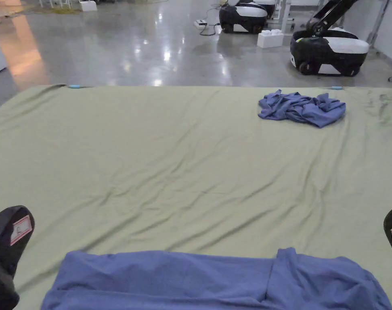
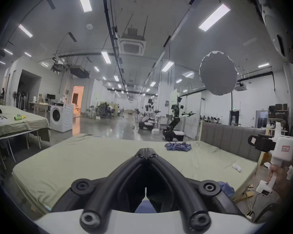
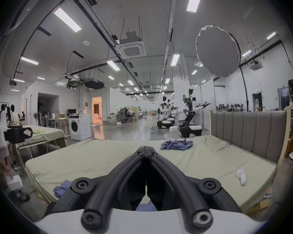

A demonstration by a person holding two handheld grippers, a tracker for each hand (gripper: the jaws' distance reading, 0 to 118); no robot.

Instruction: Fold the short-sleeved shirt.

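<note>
Blue shirt [image 1: 215, 280] lies spread along the bed's [image 1: 170, 161] near edge, one sleeve folded over toward its right end. Left gripper [image 2: 146, 154] and right gripper [image 3: 146, 152] hang above that edge at either end of the shirt, tips pointing across the bed. On each, the jaws meet at the tips with nothing between them; neither touches the fabric. A 2nd blue garment [image 1: 302, 108] sits crumpled near the far right corner. White cloth [image 3: 241, 176] lies by the right edge.

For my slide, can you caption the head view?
Blue short-sleeved shirt lying on green sheet, crumpled blue cloth beyond.
</note>
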